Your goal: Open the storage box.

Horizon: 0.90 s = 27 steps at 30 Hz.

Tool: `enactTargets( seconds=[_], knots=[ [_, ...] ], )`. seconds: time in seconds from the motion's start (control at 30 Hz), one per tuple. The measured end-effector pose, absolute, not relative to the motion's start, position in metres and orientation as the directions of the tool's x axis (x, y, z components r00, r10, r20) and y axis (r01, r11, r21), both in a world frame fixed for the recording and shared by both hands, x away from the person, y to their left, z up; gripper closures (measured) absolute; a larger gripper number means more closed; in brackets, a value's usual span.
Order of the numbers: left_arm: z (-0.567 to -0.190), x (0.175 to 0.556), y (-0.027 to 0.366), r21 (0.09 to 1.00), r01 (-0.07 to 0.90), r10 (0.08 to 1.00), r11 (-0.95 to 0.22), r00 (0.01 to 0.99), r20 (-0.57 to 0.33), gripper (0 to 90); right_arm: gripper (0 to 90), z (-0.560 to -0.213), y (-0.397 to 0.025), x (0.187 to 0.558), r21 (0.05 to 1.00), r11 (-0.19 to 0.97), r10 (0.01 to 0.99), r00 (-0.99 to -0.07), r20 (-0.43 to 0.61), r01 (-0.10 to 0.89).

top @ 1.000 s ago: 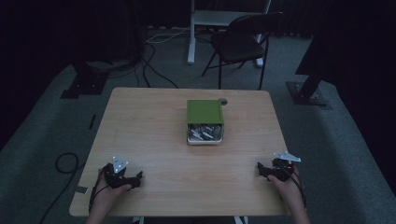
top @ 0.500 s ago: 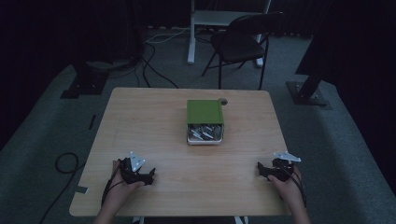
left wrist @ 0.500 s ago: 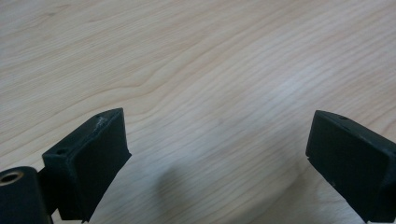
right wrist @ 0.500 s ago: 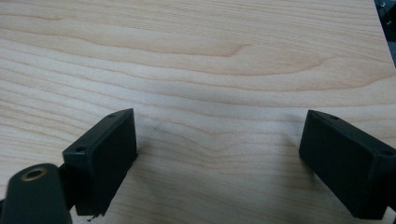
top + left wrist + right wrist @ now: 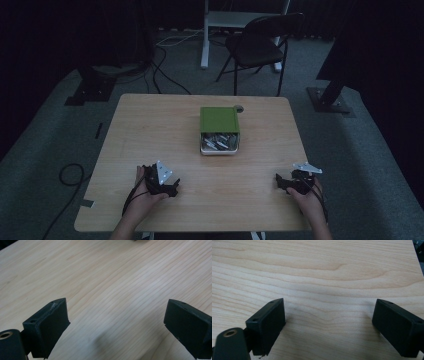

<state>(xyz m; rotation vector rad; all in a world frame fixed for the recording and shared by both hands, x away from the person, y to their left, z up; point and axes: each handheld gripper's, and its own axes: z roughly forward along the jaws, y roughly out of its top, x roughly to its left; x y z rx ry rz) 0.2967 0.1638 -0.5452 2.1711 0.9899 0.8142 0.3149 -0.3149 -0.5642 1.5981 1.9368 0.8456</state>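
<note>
The left gripper and right gripper rest released, jaws spread over bare wood-grain table. The green-lidded tin, at 12 o'clock, holds what appear to be metal utensils. Risk: a skewed approach could nudge the smooth tin and spill the loose contents.

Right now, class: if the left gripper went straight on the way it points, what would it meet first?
Probably bare table. The left gripper points right and slightly away in the high view, its jaws open with nothing between them. The green box seems off that line, though depth is unclear.
</note>
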Motion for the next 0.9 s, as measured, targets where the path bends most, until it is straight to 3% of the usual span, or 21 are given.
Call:
enactTargets(
  seconds=[0.23, 0.5, 0.9],
  knots=[
    [-0.543, 0.299, 0.143, 0.707, 0.367, 0.747, -0.604, 0.570, 0.343, 6.2, 11.0, -0.564, -0.315, 0.315, 0.724, 0.125, 0.980, -0.198, 0.016, 0.678],
    [-0.540, 0.305, 0.127, 0.719, 0.339, 0.727, -0.607, 0.603, 0.330, 6.2, 11.0, -0.564, -0.315, 0.315, 0.725, 0.125, 0.980, -0.200, 0.017, 0.678],
    [-0.535, 0.313, 0.091, 0.682, 0.239, 0.638, -0.691, 0.643, 0.422, 6.2, 11.0, -0.564, -0.315, 0.316, 0.724, 0.130, 0.979, -0.205, 0.016, 0.677]
  ],
)
